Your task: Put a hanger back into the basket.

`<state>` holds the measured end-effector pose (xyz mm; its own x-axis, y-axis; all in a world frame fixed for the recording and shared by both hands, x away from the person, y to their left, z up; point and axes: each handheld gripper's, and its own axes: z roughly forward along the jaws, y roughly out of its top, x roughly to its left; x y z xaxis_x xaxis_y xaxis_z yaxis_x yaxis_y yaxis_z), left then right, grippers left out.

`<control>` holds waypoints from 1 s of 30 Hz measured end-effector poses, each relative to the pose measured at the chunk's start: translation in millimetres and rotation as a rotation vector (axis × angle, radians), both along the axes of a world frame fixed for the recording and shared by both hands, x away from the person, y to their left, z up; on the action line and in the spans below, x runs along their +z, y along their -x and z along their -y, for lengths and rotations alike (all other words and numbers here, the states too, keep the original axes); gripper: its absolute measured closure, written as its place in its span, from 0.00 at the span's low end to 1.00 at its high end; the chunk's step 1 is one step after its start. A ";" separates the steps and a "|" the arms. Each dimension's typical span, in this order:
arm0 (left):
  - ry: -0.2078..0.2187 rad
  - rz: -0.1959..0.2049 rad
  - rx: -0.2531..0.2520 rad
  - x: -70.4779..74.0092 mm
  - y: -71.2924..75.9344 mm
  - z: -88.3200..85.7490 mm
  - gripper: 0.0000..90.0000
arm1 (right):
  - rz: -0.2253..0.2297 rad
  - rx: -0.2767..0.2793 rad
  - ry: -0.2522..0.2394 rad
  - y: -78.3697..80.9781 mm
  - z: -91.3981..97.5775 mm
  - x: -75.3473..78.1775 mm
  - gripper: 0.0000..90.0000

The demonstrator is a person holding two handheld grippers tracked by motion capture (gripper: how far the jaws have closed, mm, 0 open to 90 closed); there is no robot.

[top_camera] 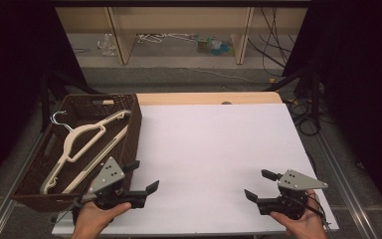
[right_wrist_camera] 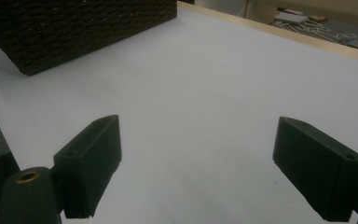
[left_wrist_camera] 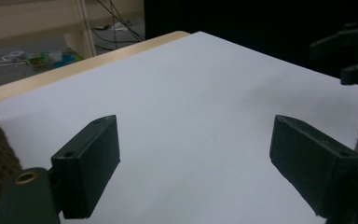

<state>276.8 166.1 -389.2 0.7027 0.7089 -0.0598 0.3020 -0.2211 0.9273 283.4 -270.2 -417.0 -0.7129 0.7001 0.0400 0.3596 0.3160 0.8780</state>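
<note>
Overhead, white table point(top_camera: 214, 149), dark room; left tongs point(top_camera: 144, 175) and right tongs point(top_camera: 257, 185) released, empty.

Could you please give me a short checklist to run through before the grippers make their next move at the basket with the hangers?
1. Left gripper jaws open, nothing between them: ok.
2. Right gripper jaws open, nothing between them: ok.
3. Hangers lying inside the basket, not on the white table top: ok.
4. Left gripper beside the basket's near right corner, not touching the hangers: ok.
5. Whether the hangers are tangled together: cannot tell.
6. Basket fully on the table: not ok, its left part hangs past the white top's edge.
</note>
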 end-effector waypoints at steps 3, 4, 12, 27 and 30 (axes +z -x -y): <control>-0.017 -0.006 -0.007 -7.1 5.1 4.8 0.18 | 0.028 -0.008 0.002 0.3 -0.3 -0.7 0.18; -0.021 -0.010 -0.009 -9.0 6.4 5.8 0.18 | 0.018 -0.006 0.000 0.8 -0.6 -0.7 0.18; -0.046 0.002 0.009 -26.9 24.4 9.9 0.18 | 0.051 -0.012 -0.019 3.6 -0.7 0.0 0.18; -0.034 0.036 0.025 -36.3 30.6 6.8 0.19 | 0.076 -0.026 -0.058 24.3 0.1 -1.2 0.18; -0.057 0.050 0.027 -36.2 29.8 4.7 0.19 | 0.076 -0.031 -0.058 24.6 1.9 -1.7 0.18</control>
<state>247.0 161.4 -425.4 0.6847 0.7286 0.0161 0.2618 -0.2665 0.9276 258.8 -272.1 -418.7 -0.6933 0.7201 0.0273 0.2998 0.2537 0.9196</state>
